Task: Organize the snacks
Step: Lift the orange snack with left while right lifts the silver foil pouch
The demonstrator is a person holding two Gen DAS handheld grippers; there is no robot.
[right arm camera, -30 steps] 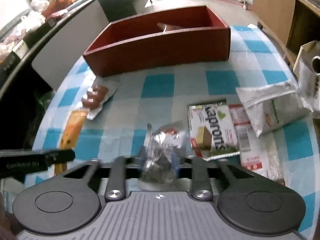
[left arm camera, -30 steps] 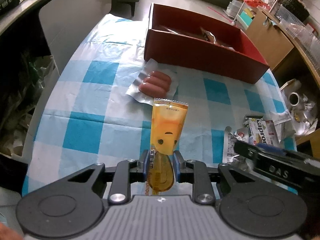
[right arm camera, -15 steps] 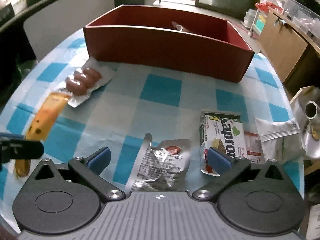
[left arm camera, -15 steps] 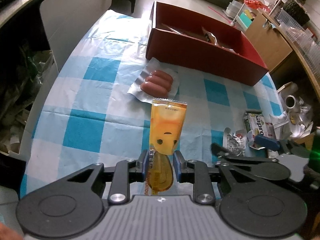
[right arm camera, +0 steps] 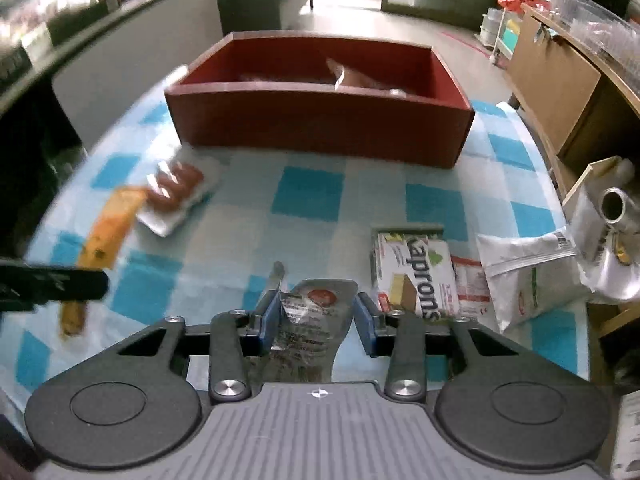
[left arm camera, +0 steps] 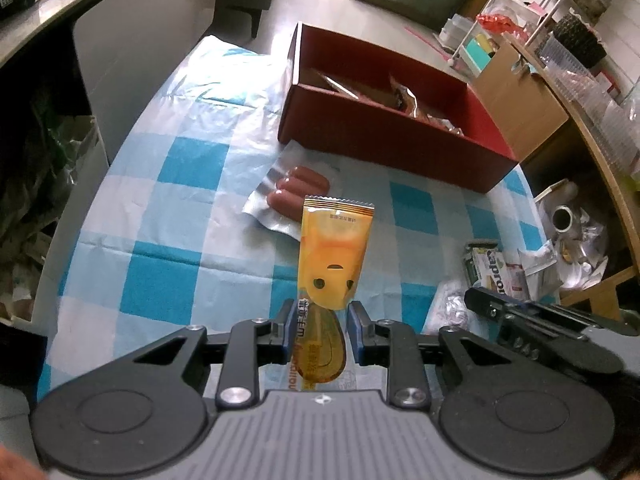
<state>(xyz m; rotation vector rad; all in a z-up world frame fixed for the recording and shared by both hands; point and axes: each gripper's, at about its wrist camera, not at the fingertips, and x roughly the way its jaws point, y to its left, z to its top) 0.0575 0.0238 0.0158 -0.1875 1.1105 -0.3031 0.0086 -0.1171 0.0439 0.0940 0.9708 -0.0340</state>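
My left gripper (left arm camera: pixel 320 320) is shut on a long orange snack packet (left arm camera: pixel 334 252) and holds it above the checked tablecloth. My right gripper (right arm camera: pixel 316 316) stands around a silver foil packet (right arm camera: pixel 308 320), its jaws closing in on both sides of it. A red box (left arm camera: pixel 384 128) with several snacks inside stands at the far side; it also shows in the right wrist view (right arm camera: pixel 320 120). A pack of sausages (left arm camera: pixel 296 192) lies between the orange packet and the box.
A green and white wafer pack (right arm camera: pixel 412 272), a small red and white sachet (right arm camera: pixel 470 284) and a white pouch (right arm camera: pixel 528 268) lie to the right. A wooden cabinet (right arm camera: pixel 560 76) stands beyond the table's right edge. A grey counter runs along the left.
My right gripper opened wide half a second ago and has now closed in around the silver foil packet. My left gripper kept hold of the orange packet and lifted slightly.
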